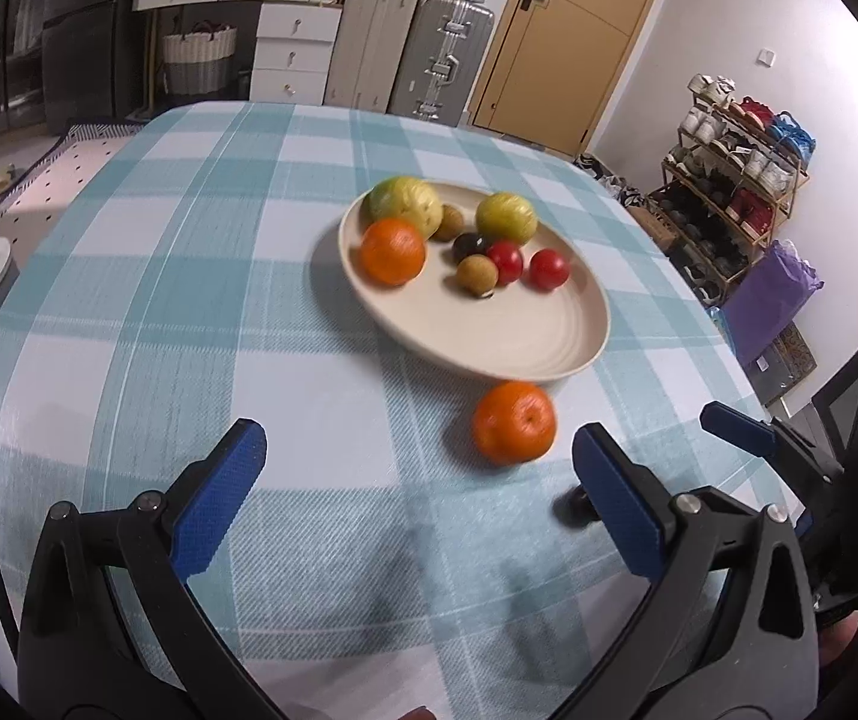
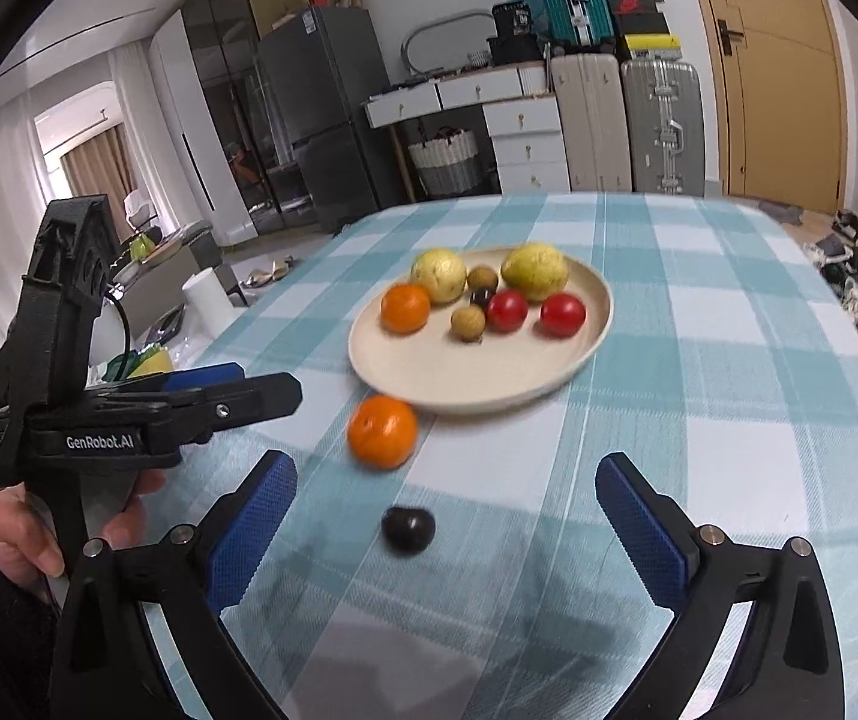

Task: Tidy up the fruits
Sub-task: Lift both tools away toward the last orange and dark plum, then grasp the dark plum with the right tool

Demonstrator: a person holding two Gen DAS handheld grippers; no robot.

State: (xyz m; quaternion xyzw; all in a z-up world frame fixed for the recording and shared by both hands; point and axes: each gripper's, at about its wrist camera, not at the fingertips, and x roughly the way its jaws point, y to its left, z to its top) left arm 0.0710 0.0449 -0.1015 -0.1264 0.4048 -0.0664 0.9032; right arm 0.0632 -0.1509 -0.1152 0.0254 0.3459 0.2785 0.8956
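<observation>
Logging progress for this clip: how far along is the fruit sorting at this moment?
Mostly done. The plate already holds an orange, two yellow-green fruits, two red ones and a few small ones. Nothing is in hand: the left claw and right claw are both open and empty. Left on the tablecloth: a second orange beside the plate and a small dark fruit in front of the right claw.

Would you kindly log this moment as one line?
left tongs open, empty | right tongs open, empty | orange, dark fruit off plate
</observation>
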